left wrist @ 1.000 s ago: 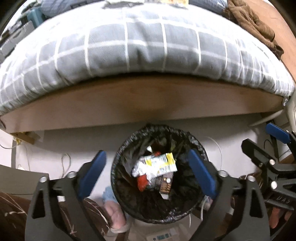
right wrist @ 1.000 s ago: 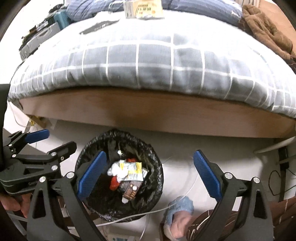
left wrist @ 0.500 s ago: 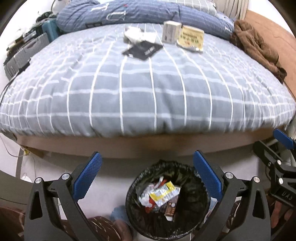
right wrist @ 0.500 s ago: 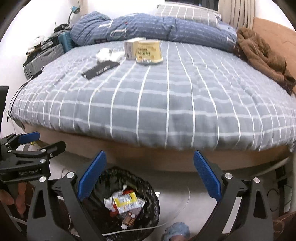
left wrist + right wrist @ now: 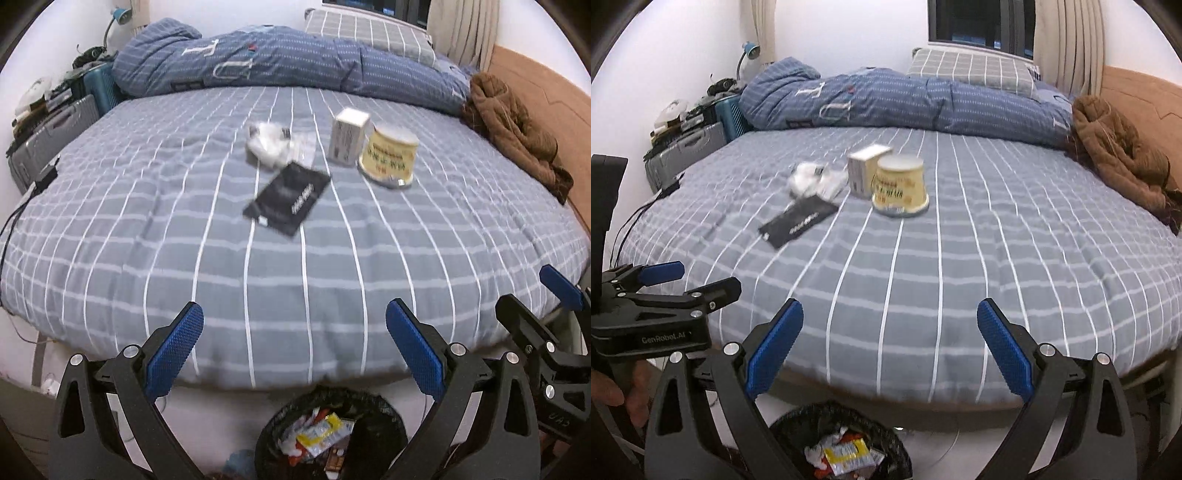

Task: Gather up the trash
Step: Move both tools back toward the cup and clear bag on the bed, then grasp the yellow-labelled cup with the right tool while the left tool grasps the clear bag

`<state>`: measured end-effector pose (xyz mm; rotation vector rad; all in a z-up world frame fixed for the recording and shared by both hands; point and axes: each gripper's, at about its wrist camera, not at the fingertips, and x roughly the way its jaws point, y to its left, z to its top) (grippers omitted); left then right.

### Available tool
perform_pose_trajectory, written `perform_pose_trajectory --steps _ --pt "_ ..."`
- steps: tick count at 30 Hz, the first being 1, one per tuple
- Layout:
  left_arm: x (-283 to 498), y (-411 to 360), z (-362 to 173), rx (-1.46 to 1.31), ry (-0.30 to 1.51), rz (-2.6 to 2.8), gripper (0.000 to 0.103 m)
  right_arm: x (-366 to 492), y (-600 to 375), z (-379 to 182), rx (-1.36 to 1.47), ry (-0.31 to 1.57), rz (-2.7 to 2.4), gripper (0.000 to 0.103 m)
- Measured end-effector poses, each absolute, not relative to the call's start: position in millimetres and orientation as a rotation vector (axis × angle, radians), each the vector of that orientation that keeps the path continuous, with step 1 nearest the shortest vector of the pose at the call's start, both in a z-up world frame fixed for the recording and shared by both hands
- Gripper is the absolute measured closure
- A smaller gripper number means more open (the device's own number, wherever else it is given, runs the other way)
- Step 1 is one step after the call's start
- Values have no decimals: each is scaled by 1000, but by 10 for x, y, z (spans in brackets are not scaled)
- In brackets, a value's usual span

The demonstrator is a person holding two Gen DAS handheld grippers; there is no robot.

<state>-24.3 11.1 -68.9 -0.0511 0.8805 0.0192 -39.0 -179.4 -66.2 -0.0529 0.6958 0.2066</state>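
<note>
On the grey checked bed (image 5: 332,266) lie a black flat packet (image 5: 288,197), crumpled white wrappers (image 5: 273,142), a white box (image 5: 349,134) and a yellow tub (image 5: 391,155). They show in the right wrist view too: packet (image 5: 799,219), wrappers (image 5: 816,181), box (image 5: 866,170), tub (image 5: 899,188). A black-lined bin (image 5: 332,432) with wrappers in it stands on the floor below the bed edge, also in the right wrist view (image 5: 842,443). My left gripper (image 5: 293,354) and right gripper (image 5: 888,354) are open and empty above the bin.
A rolled blue duvet (image 5: 295,62) and pillow lie at the head of the bed. Brown clothing (image 5: 509,122) lies at the right edge by a wooden board. Cases and clutter (image 5: 51,125) stand at the left. A cable (image 5: 22,199) hangs over the left bed edge.
Both grippers have lifted and tilted up from over the bin towards the bed top. The bin has slid to the bottom of both views. Both stay open.
</note>
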Motion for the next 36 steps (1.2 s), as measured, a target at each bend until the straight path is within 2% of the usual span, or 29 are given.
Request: perform_pose_trajectory --steps 21,36 --pt "1008 315 -552 -76 858 40 6 865 -1728 -634 -60 684 199 12" --pt "1939 490 -771 -48 886 73 6 1600 -1552 -775 -75 697 212 12"
